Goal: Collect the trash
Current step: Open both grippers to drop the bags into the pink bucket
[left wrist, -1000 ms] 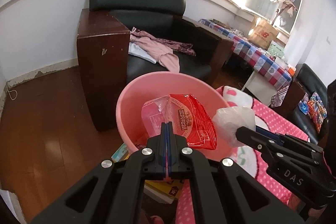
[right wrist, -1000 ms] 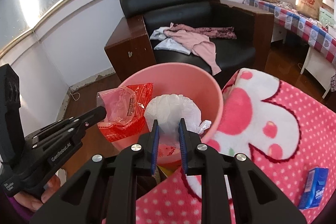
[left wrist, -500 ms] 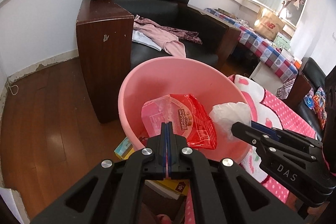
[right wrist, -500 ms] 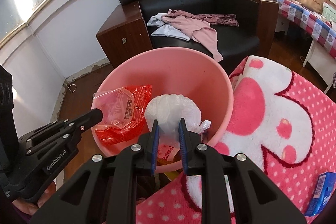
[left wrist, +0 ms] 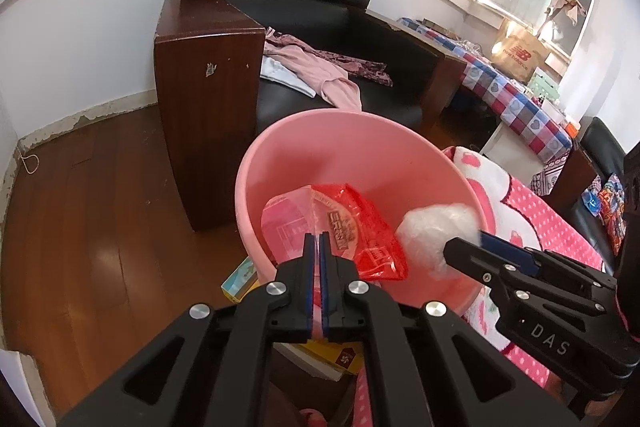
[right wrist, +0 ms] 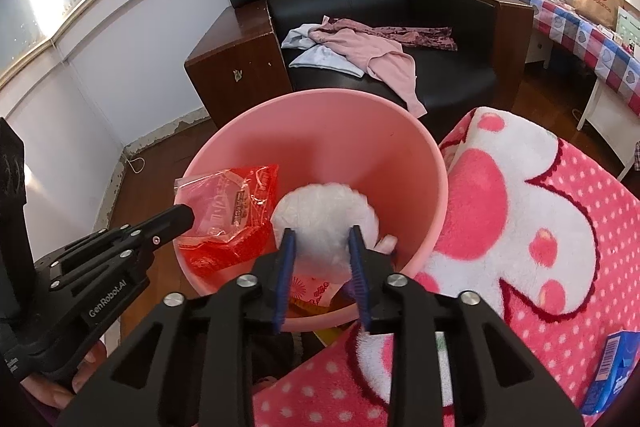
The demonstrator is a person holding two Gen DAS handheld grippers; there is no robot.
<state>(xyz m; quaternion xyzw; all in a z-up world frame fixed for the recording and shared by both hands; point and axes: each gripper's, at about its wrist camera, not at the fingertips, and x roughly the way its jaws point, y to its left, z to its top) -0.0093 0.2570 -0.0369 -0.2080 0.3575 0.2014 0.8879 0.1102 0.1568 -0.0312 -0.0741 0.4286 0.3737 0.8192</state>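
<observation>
A pink plastic bin [left wrist: 360, 143] [right wrist: 320, 115] stands beside the pink blanket. My left gripper [left wrist: 317, 241] holds a red and clear snack wrapper [left wrist: 352, 227] over the bin's inside; its jaws show a thin gap around the wrapper. The wrapper also shows in the right wrist view [right wrist: 228, 215]. My right gripper [right wrist: 322, 237] has its jaws spread apart around a crumpled white plastic bag [right wrist: 324, 219], which is blurred over the bin. That bag shows in the left wrist view [left wrist: 436, 231] too.
A black armchair [right wrist: 380, 7] with pink clothes [right wrist: 368, 47] and wooden arms [left wrist: 204, 75] stands behind the bin. A pink spotted blanket [right wrist: 540, 227] lies to the right with a blue box [right wrist: 612, 375]. Boxes [left wrist: 240, 275] lie under the bin.
My right gripper's jaws have opened wider around the white bag, which now looks blurred. My left gripper's jaws have parted slightly on the wrapper. Both grippers moved closer over the bin.
</observation>
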